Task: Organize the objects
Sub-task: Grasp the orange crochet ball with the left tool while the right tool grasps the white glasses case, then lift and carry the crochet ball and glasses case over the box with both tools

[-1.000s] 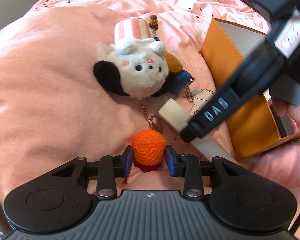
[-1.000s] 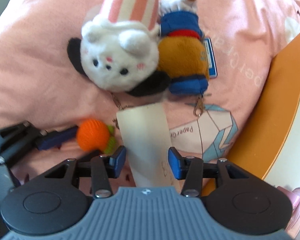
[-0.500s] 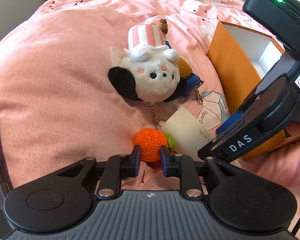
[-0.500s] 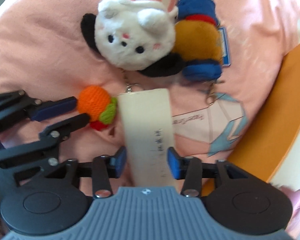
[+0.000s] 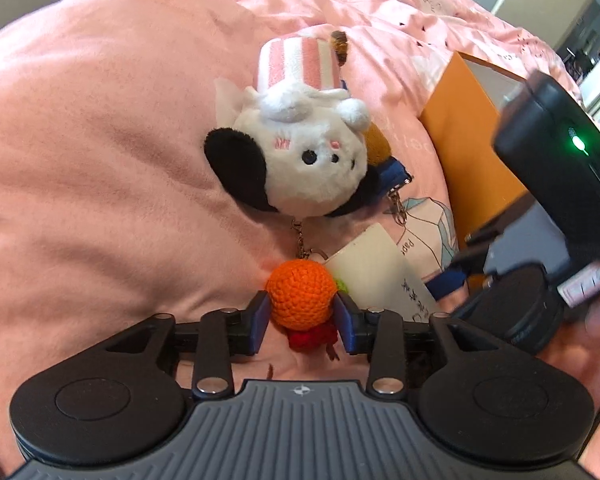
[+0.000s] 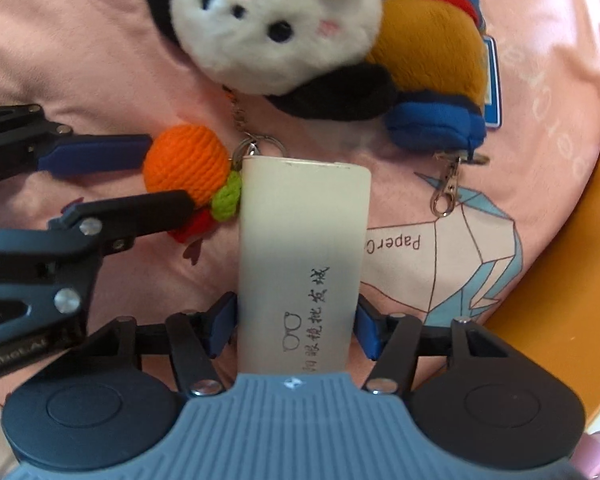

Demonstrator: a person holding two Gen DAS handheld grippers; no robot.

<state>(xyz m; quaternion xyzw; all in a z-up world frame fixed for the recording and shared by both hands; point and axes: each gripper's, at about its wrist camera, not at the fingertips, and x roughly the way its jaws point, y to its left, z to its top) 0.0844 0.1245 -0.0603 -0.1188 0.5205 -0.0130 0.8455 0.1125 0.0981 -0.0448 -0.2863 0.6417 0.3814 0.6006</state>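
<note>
Both grippers are reaching for things on the pink bed (image 5: 100, 140), so the picking step is just beginning. The left gripper (image 5: 301, 317) is straddling the orange crochet ball (image 5: 302, 294); its jaws have just been opening and are standing open, the ball between them but not pressed. The right gripper (image 6: 296, 326) is pointing down over the cream case (image 6: 302, 248), jaws also just opening, a small gap on each side. The orange box (image 5: 472, 128) is lying near, to the right. I judge each gripper must next close firmly, then lift toward the box, minding the keychain (image 6: 256, 148) beside the case.
</note>
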